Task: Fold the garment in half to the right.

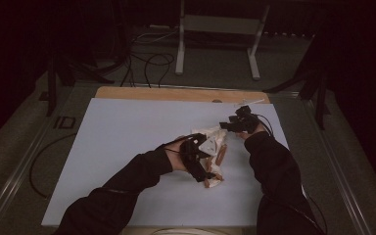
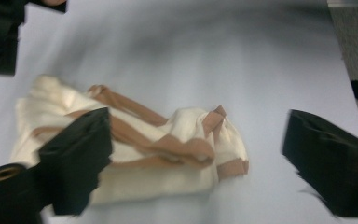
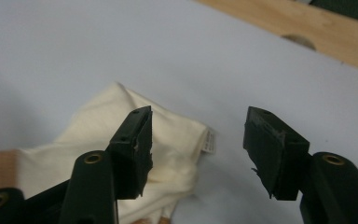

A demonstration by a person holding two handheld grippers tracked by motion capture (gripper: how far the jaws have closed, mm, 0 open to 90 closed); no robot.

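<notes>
Cream cloth bag (image 2: 135,154) with tan straps (image 2: 135,123) lying crumpled on white sheet (image 1: 127,147), below left gripper (image 2: 196,158), beside right gripper (image 3: 198,149); both sets of jaws released, nothing held. Risk: re-gripping loose strap alone, dragging bundle undone.

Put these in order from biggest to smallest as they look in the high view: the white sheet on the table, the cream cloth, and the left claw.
1. White sheet, the biggest by far.
2. Cream cloth and left claw: they look about alike, and the claw covers part of the cloth, so I won't rank them.
</notes>
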